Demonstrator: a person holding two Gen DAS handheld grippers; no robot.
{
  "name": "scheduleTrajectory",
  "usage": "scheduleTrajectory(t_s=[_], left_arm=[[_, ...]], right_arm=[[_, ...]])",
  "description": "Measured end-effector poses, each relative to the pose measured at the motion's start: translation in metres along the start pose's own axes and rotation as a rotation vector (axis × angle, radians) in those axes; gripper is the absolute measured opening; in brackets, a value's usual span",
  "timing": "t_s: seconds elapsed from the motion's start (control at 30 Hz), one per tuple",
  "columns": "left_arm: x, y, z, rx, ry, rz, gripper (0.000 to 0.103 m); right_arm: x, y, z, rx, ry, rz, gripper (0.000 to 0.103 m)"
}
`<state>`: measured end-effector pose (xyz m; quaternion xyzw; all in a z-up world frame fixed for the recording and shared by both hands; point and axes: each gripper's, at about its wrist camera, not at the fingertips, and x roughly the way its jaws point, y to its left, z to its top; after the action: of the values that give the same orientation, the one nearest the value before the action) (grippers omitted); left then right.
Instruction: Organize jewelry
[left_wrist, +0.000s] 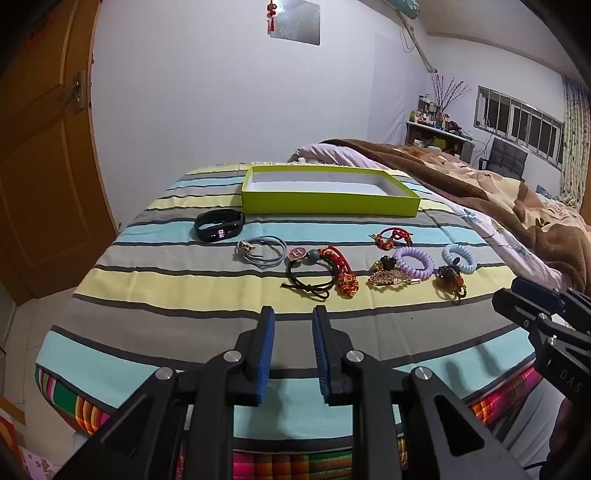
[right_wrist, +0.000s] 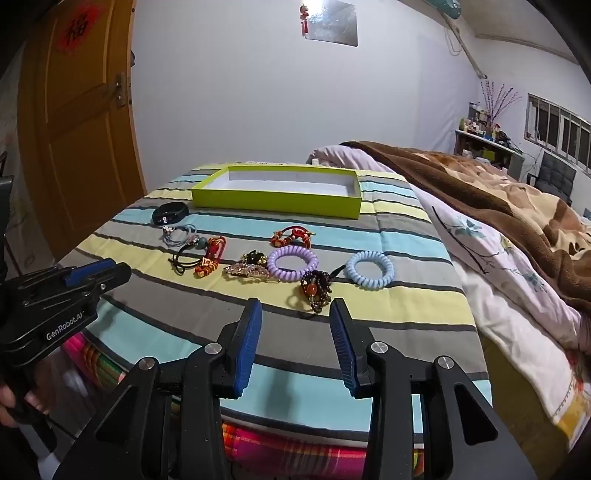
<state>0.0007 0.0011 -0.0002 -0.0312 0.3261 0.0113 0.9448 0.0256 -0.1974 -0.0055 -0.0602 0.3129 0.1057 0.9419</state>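
Observation:
A lime-green open tray (left_wrist: 328, 202) (right_wrist: 275, 202) stands empty at the far end of the striped cloth. In front of it lie a black fitness band (left_wrist: 219, 225) (right_wrist: 170, 214), a grey-blue hair tie (left_wrist: 263, 251), a black tie with a pink charm (left_wrist: 306, 273), a red woven bracelet (left_wrist: 341, 271) (right_wrist: 211, 260), a red knotted bracelet (left_wrist: 392, 237) (right_wrist: 292, 237), a gold hair clip (left_wrist: 388, 277) (right_wrist: 249, 272), a purple spiral tie (left_wrist: 413, 261) (right_wrist: 292, 261), a blue spiral tie (left_wrist: 460, 257) (right_wrist: 370, 272) and a brown beaded piece (left_wrist: 451, 280) (right_wrist: 317, 290). My left gripper (left_wrist: 293, 317) and my right gripper (right_wrist: 295, 308) are open, empty, near the front edge.
A bed with a brown blanket (right_wrist: 480, 192) and a floral sheet (right_wrist: 498, 266) runs along the right. A wooden door (right_wrist: 74, 129) stands at the left. A desk with bottles (left_wrist: 437, 129) and a chair (left_wrist: 506, 158) are at the back right.

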Motion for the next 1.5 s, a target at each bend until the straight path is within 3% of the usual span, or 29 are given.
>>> scheduleTrajectory(t_s=[0.03, 0.37, 0.4, 0.57, 1.5], left_arm=[[-0.002, -0.002, -0.001, 0.02, -0.029, 0.02, 0.022], [0.004, -0.001, 0.001, 0.016, -0.001, 0.012, 0.022], [-0.005, -0.002, -0.004, 0.026, -0.033, 0.015, 0.022], [-0.007, 0.0, -0.005, 0.018, -0.042, 0.01, 0.022], [-0.013, -0.001, -0.007, 0.002, -0.053, 0.001, 0.022]], right_arm=[[0.0, 0.0, 0.0, -0.002, 0.0, -0.001, 0.039], [0.001, -0.003, 0.002, -0.004, -0.004, -0.004, 0.039], [0.002, -0.005, 0.004, -0.005, -0.003, -0.003, 0.039], [-0.003, -0.001, 0.0, -0.007, -0.024, -0.011, 0.039], [-0.009, 0.001, 0.001, -0.011, -0.036, -0.017, 0.039]])
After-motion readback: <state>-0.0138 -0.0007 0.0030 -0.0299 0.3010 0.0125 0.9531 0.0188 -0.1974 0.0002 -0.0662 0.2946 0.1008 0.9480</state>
